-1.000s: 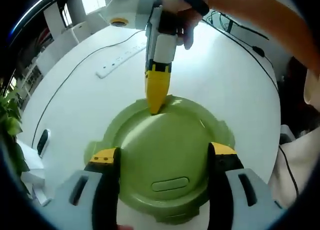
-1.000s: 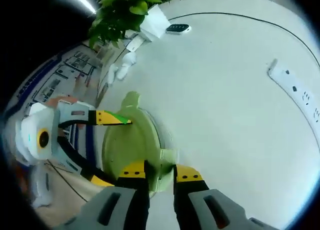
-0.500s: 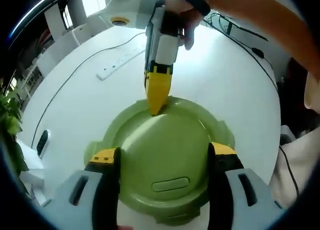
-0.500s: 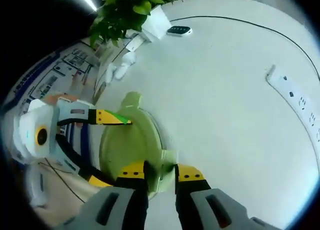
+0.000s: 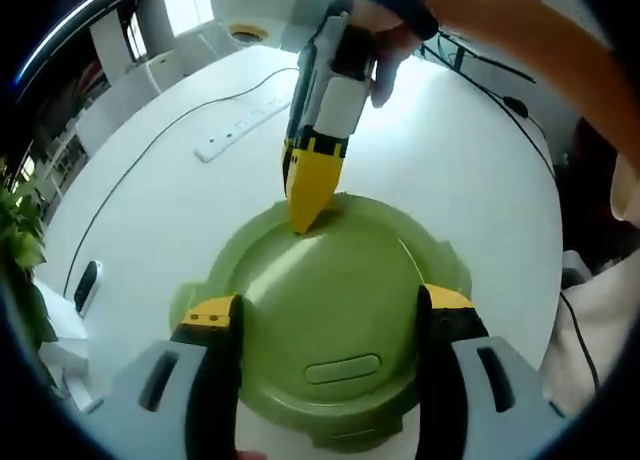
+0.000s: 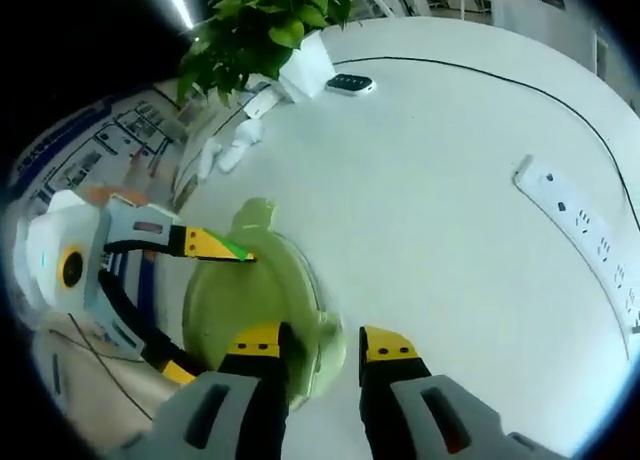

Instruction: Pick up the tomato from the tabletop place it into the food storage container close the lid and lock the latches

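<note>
On the round white table, green food storage container sitting with lid seated on top; tomato not discernible, presumably already inside, though not verifiable through the opaque lid. Risks from here, as judgement: container sliding across the smooth tabletop if pressed on one side only; a latch half-snapped and springing back if pushed off-centre; lid rocking up on the near side while the far edge gets pressed; tips skidding off the glossy plastic onto the table. Left gripper spread wide, jaws straddling the lid on either side, nothing clamped between them, perhaps bracing the container though contact not certain. Right gripper, seen in the left gripper view coming down from above with its yellow tips drawn together into a point at the lid's far rim, touching or just above it. In the right gripper view, a narrow gap between its jaws, with a green latch tab at the lid edge lying in or beside that gap; actual pinch on the tab impossible to confirm. Power strip, cable, potted plant and a small dark remote-like object well apart from the work.
</note>
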`<state>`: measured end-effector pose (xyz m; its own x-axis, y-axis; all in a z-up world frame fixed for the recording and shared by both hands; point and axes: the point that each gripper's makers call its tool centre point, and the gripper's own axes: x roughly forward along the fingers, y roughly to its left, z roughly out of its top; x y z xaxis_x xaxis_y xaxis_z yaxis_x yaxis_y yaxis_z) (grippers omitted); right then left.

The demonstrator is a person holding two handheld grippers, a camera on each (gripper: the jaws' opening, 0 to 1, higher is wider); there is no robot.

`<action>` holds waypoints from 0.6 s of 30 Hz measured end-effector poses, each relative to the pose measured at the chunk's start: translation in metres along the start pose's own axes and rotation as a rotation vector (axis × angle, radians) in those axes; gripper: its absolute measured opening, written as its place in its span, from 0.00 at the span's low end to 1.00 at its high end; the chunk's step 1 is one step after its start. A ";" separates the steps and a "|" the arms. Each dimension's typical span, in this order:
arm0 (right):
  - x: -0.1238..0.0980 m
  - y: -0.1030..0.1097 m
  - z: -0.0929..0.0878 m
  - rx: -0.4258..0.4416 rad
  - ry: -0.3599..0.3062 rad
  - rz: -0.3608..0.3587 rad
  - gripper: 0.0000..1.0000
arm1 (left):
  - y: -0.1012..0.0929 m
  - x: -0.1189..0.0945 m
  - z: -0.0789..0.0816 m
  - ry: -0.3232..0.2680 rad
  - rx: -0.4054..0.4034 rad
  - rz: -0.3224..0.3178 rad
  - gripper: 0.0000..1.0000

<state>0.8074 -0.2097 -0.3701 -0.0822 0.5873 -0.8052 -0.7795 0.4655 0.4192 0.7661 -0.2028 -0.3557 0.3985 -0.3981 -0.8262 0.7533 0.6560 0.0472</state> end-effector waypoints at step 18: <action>0.011 0.015 0.033 -0.042 -0.067 -0.033 0.22 | -0.001 0.001 0.002 -0.027 -0.004 0.002 0.65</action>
<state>0.8150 -0.1742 -0.3590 -0.0154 0.6155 -0.7880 -0.8063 0.4584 0.3739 0.7669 -0.2046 -0.3551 0.4142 -0.4136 -0.8108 0.7502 0.6596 0.0468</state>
